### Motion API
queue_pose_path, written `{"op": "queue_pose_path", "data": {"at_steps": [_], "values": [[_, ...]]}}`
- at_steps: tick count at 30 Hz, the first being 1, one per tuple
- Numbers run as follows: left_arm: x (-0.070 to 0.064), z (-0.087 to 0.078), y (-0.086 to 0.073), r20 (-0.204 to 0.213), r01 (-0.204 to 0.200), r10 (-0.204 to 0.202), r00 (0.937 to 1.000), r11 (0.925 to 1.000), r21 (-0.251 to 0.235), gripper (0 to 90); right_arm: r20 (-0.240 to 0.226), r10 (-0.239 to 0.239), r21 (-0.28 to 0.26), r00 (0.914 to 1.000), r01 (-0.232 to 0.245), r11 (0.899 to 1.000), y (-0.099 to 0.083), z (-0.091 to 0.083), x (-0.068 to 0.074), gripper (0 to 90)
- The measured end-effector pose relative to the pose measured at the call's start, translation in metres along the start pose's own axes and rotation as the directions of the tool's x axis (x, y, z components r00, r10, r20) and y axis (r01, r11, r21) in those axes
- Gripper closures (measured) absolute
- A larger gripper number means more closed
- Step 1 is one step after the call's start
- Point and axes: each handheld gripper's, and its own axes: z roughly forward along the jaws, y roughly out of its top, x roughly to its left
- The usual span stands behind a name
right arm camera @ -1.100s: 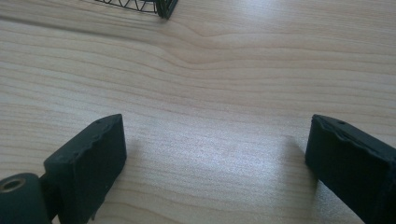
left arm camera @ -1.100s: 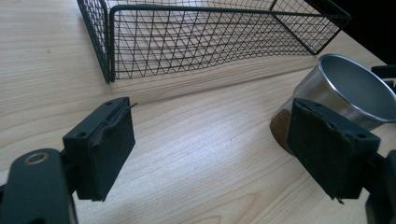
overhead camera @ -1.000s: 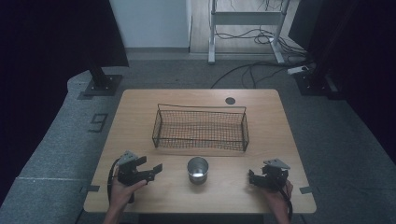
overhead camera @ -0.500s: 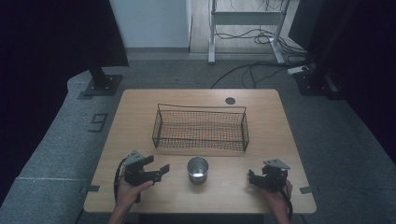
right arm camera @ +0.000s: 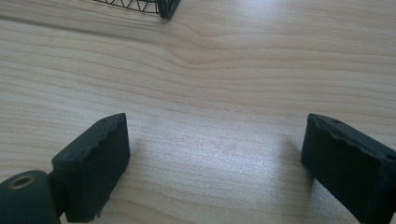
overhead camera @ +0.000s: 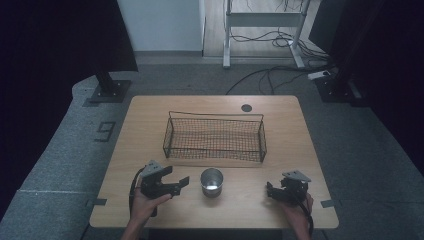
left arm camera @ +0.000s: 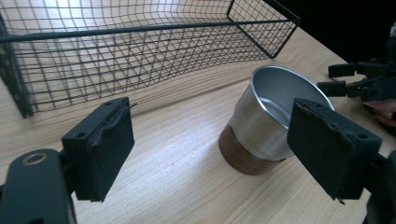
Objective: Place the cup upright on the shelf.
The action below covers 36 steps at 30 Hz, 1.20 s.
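- Two hand-held grippers sit low in the high view, one at each side of a light wooden table (overhead camera: 295, 125), with a small metal cup (overhead camera: 212, 181) between them.
- Left gripper (overhead camera: 181, 182), lower left of the high view, is gripped by the person's left hand (overhead camera: 145, 206); its jaws stand wide apart and point toward the cup, with nothing between them.
- From the left gripper view, the two black pads (left arm camera: 100, 147) frame bare tabletop, and the cup (left arm camera: 268, 119) stands right of centre, partly behind the right-hand pad. I cannot tell whether that pad touches it.
- That cup is shiny metal with a darker brown band round its base, upright, mouth open upward, and looks empty.
- Right gripper (overhead camera: 270, 190), lower right of the high view, rests in the person's right hand (overhead camera: 297, 215), well apart from the cup; a grey three-cornered plate (overhead camera: 296, 175) sits on top.
- Its own view shows the jaws spread wide over plain wood grain, holding nothing, with a corner of the basket (right arm camera: 161, 7) at the top edge.
- One black wire-mesh basket (overhead camera: 215, 137) lies across the middle of the table, above the cup in the high view and near it but apart; it looks empty.
- Far across the left gripper view, at the right edge, the other gripper (left arm camera: 359, 81) appears.
- Beyond the table, upper part of the high view, cables (overhead camera: 270, 75) trail over grey floor.
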Motion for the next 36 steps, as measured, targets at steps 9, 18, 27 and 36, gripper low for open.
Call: {"op": "queue_pose_path", "data": {"at_steps": [9,18,27,36], "values": [[-0.011,0.016,0.005,0.01,-0.042,0.041,0.9991,0.9984,0.038,14.8,0.003,0.005,-0.003,1.0,-0.005,1.0,0.0,0.0,0.0,8.4],[-0.023,0.03,0.013,0.028,-0.074,0.072,0.997,0.9958,0.055,14.5,0.007,0.007,-0.003,1.0,-0.007,1.0,0.0,0.0,0.0,8.8],[-0.035,0.042,0.016,0.051,-0.1,0.097,0.994,0.9932,0.06,12.4,0.006,0.007,-0.004,1.0,-0.007,1.0,0.0,0.0,-0.001,9.1],[-0.043,0.051,0.015,0.056,-0.112,0.108,0.9926,0.99,0.085,8.1,0.01,0.01,-0.006,0.9999,-0.01,1.0,0.0,0.0,-0.001,9.9]]}}
